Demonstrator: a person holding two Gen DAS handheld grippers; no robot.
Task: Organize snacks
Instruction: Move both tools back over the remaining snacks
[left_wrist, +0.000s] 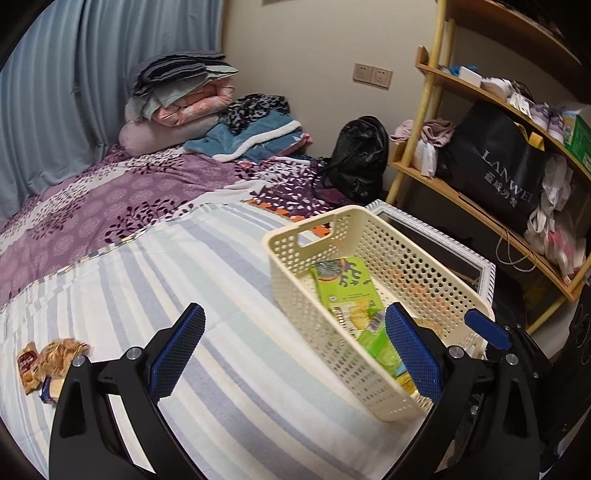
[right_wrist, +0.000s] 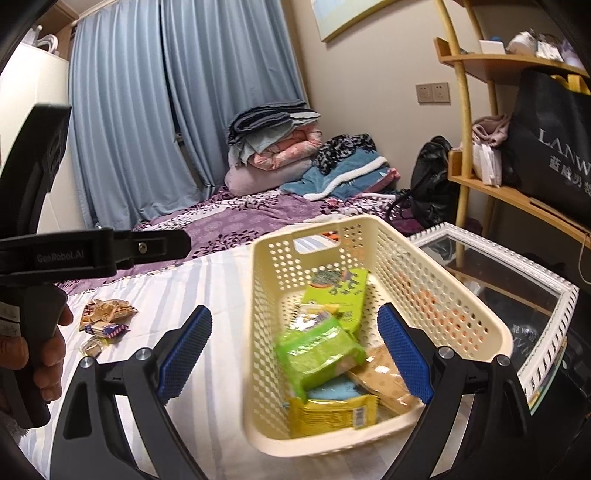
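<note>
Left gripper (jaws wide) hovers right of loose snacks.

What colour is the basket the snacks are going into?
Cream, with perforated walls: the basket shows best in the right wrist view.

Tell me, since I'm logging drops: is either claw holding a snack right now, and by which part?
Nothing is held. The left claw and right claw both stand open and empty above the basket.
</note>
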